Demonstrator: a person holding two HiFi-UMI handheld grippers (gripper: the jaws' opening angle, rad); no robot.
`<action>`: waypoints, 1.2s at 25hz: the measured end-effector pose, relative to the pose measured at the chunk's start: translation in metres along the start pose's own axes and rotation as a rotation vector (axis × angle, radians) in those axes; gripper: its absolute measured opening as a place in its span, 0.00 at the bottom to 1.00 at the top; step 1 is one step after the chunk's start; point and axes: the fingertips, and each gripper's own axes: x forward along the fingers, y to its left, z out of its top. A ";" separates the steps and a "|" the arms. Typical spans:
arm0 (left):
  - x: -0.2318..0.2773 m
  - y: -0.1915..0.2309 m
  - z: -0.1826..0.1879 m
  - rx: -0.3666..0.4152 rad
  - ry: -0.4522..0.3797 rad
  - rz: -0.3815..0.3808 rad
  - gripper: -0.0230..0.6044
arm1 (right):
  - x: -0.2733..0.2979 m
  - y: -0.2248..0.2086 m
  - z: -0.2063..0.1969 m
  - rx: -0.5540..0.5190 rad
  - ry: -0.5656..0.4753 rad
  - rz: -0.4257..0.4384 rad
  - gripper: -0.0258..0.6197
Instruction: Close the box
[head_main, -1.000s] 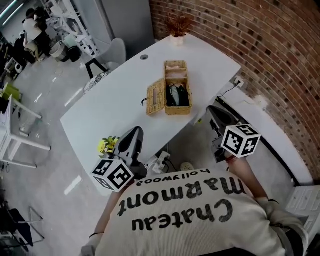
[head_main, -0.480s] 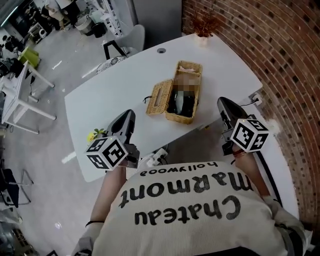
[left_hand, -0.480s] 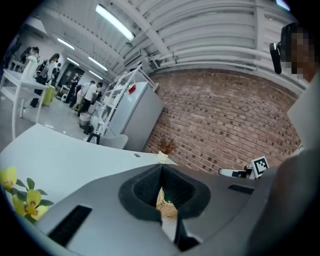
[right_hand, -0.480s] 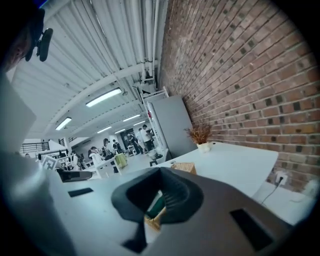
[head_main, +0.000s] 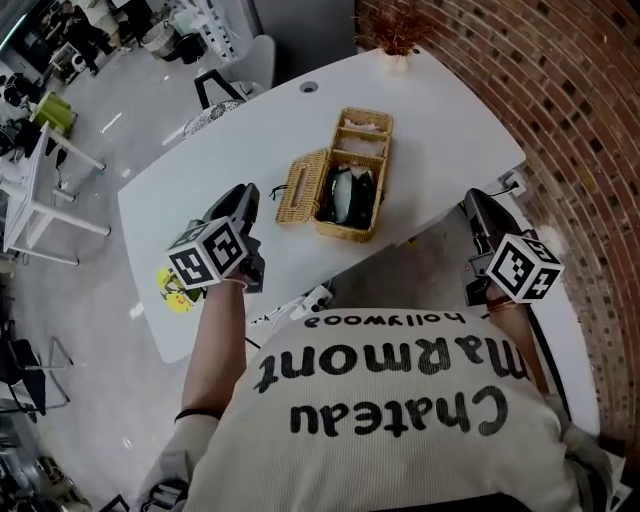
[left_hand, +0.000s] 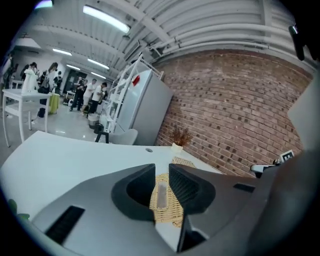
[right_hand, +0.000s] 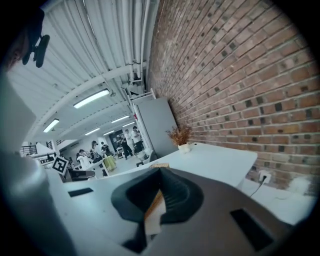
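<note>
The box (head_main: 346, 228) sits at the centre of the head view on the white table (head_main: 200, 160), and it is open. Its lid (head_main: 300, 188) is swung out on the box's left side in the frame. Dark contents (head_main: 347, 190) lie inside; I cannot identify them.

The left gripper (left_hand: 161, 171) is at the left of the head view, near the lid but not touching it. Its jaws have just been opening. They stand partly apart with nothing between them, and wicker shows through the gap. The right gripper (right_hand: 161, 170) is at the right of the frame, off the table edge and well apart from the box. Its jaws are together and it holds nothing.

I judge the step in hand to be the left gripper's approach to the lid. To do it well:

1. I aim the left jaws at the lid's free edge, the one farthest from the hinge side.
2. I either pinch that edge lightly or slide one jaw under it. Wicker flexes, so a hard squeeze is not needed.
3. I swing the lid in an arc about its hinge, up and over toward the right of the frame, rather than dragging it sideways.
4. The box looks light and may slide. I bring the right gripper against its right wall as a stop.
5. I check that the contents sit below the rim before lowering the lid.
</note>
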 end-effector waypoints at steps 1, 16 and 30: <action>0.007 0.003 -0.003 0.006 0.015 0.005 0.17 | -0.003 -0.007 0.001 0.005 -0.001 -0.011 0.04; 0.082 0.053 -0.072 0.200 0.328 0.096 0.24 | -0.075 -0.082 -0.016 0.076 -0.003 -0.228 0.04; 0.121 0.065 -0.128 0.474 0.570 -0.020 0.26 | -0.116 -0.103 -0.029 0.096 0.003 -0.379 0.04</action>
